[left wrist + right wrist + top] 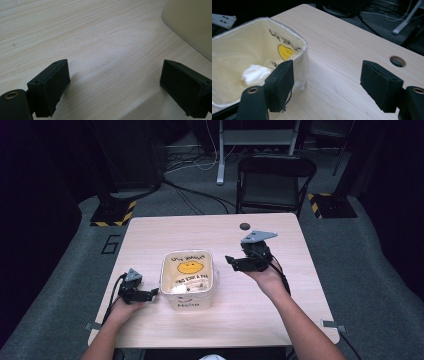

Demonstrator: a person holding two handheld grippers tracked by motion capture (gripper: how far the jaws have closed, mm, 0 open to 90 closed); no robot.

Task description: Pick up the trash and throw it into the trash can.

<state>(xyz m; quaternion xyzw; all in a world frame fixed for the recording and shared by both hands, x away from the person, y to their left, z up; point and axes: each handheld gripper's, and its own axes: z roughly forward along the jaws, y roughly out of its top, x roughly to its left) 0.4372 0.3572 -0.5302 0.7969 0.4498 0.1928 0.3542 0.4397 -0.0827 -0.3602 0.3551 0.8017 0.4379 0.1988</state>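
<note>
A translucent cream bin [162,275] with a yellow smiley face stands on the wooden table [260,305], left of centre. A crumpled white tissue [178,289] lies inside it. My left gripper [154,293] rests low just left of the bin, pointing at its wall. Its jaws stand wide with bare tabletop between them [115,82], and the bin's corner [192,22] is at the upper right. My right gripper [230,261] hovers right of the bin, open [327,80] with nothing between its jaws. Its view shows the bin [287,28] and the tissue [255,73] at the left.
A round cable hole [244,226] sits near the table's far edge, also in the right gripper view as a hole [397,61]. A black chair [272,182] stands beyond the table. Cables and striped stand bases [114,213] lie on the floor.
</note>
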